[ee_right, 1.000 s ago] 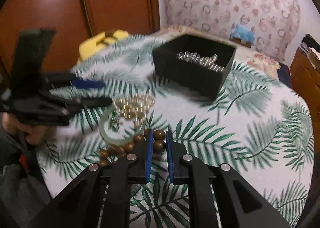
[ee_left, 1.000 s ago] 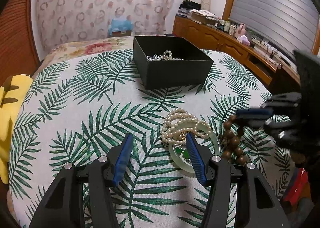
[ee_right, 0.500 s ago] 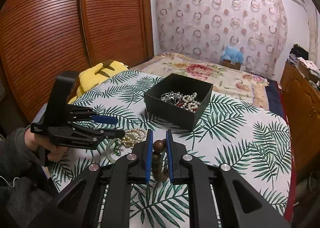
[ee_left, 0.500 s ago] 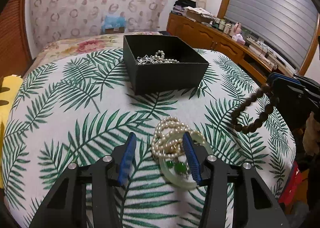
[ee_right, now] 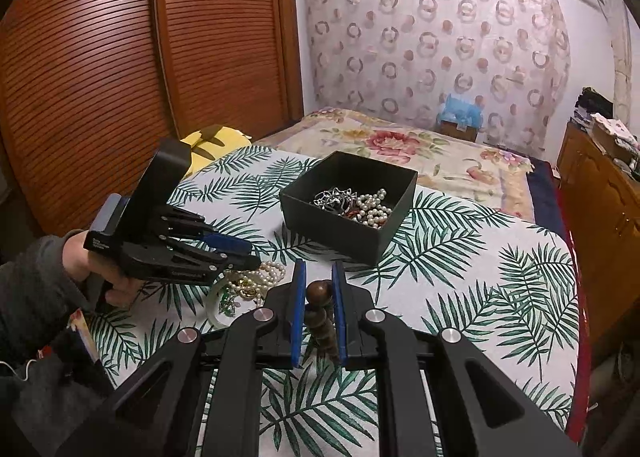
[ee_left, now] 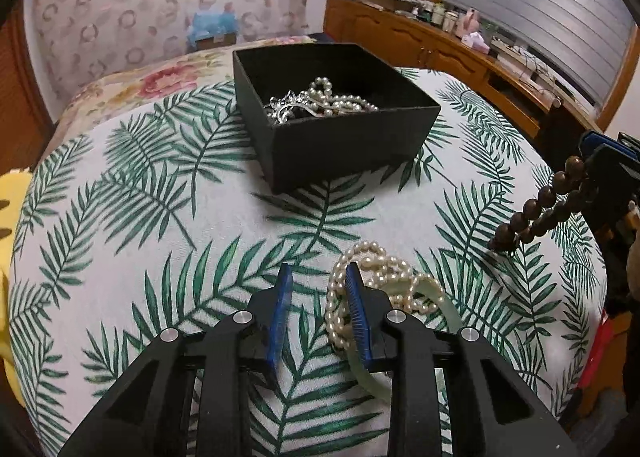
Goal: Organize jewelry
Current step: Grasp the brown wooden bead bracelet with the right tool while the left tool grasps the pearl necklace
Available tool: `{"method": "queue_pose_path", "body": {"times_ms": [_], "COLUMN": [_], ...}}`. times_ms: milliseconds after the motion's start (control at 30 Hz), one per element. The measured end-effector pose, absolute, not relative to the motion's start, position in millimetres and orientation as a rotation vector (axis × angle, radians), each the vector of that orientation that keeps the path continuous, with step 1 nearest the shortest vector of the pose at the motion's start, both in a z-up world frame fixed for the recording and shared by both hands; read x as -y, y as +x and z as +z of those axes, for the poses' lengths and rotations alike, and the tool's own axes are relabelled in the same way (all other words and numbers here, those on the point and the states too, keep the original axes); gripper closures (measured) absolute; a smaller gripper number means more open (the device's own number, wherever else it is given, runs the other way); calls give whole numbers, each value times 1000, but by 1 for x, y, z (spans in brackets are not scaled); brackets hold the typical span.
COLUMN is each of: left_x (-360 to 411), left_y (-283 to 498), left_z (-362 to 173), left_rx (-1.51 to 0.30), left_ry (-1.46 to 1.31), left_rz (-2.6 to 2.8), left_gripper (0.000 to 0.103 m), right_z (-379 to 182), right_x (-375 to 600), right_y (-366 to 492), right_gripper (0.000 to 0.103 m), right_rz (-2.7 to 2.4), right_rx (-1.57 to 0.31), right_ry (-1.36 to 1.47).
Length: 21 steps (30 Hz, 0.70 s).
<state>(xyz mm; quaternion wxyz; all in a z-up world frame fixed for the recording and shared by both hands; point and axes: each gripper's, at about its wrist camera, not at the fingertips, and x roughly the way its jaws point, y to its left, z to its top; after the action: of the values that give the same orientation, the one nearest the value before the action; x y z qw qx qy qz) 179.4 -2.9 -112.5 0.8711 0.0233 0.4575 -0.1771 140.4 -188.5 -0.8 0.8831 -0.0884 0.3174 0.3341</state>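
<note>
A black box (ee_left: 340,145) with pearls and a silver piece inside stands at the middle of the leaf-print table (ee_left: 160,217). My left gripper (ee_left: 318,277) hovers low over a pearl necklace (ee_left: 384,277) that lies on a pale green jade bangle (ee_left: 446,307). Its jaws are closing, with one pearl strand between them by the right pad and not pinched. My right gripper (ee_right: 319,269) is shut on a brown wooden bead bracelet (ee_right: 320,297), which hangs above the table (ee_right: 460,289). The box (ee_right: 348,213) sits beyond it, and the left gripper (ee_right: 244,253) is to its left, over the pearls (ee_right: 270,273).
A yellow cushion (ee_right: 216,141) lies off the table's far left corner. A floral bed (ee_right: 400,141) is behind the table, a wooden cabinet (ee_right: 600,225) to the right and a slatted wardrobe (ee_right: 120,57) to the left. A hand and sleeve (ee_right: 48,269) hold the left gripper.
The right gripper rose and lifted the bead bracelet off the table. The left gripper slid toward the pearl necklace and its jaws narrowed.
</note>
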Motion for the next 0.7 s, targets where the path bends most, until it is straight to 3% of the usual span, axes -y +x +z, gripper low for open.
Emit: {"method": "queue_pose_path", "body": {"times_ms": [400, 433, 500, 667, 700], "left_x": [20, 21, 21, 18, 16], "left_y": [189, 188, 188, 188, 186], "left_z": [-111, -112, -112, -111, -108], "left_rx": [-972, -967, -963, -951, -931], "left_ry": [131, 143, 154, 135, 126], "left_rz": [-408, -402, -391, -407, -406], "left_gripper": [78, 80, 94, 96, 103], "right_z": [-4, -5, -6, -7, -6], "right_x": [188, 188, 188, 188, 188], "right_y": [142, 142, 143, 143, 143], "right_gripper": [88, 88, 88, 88, 88], "right_rz": [686, 685, 683, 684, 685], "right_rx": [-673, -674, -676, -678, -677], "right_ry": [-186, -187, -187, -183, -185]}}
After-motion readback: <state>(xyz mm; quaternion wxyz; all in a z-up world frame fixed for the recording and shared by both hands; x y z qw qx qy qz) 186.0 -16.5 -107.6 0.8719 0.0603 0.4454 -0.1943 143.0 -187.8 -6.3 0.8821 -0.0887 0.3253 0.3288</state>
